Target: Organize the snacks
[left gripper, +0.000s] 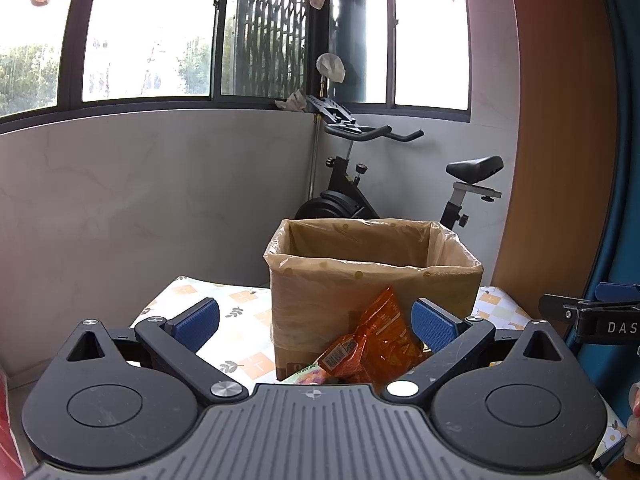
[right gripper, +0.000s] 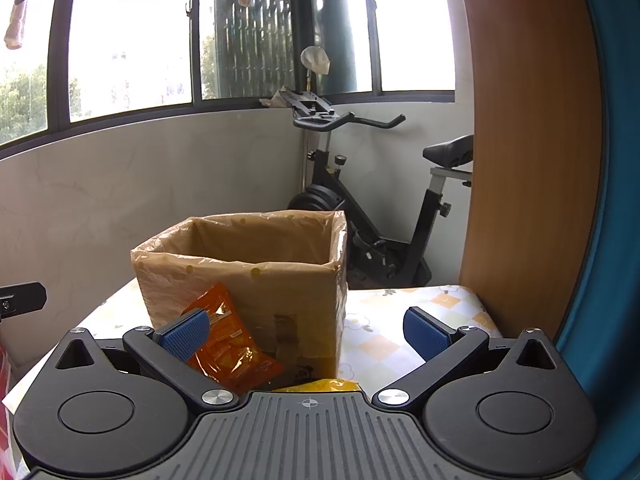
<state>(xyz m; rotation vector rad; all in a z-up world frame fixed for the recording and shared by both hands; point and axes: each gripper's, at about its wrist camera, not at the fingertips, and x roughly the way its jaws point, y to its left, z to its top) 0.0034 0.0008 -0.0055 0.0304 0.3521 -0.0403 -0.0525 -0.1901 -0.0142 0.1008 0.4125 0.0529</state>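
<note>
We see a tiled wall (left gripper: 140, 200) under windows (left gripper: 148, 40), with an exercise bike (left gripper: 360, 192) in the corner. In front of it sits a table (right gripper: 420, 320) with a flower-print cloth. On the table stands a box (left gripper: 372, 288), open top, lined with a clear bag. An orange snack pack (left gripper: 376, 344) leans against the box's near face, on the table, outside the box. A yellow pack (right gripper: 320, 385) peeks out just above the right gripper's body, mostly hidden. Another pack's edge (left gripper: 310, 376) shows low in the left view, too cut off to identify.

Our left gripper (left gripper: 316, 320) is spread wide, nothing between the pads; the orange pack sits just beside its right pad. Our right gripper (right gripper: 306, 334) is also spread wide and empty; its left pad overlaps the orange pack in view, contact unclear.
</note>
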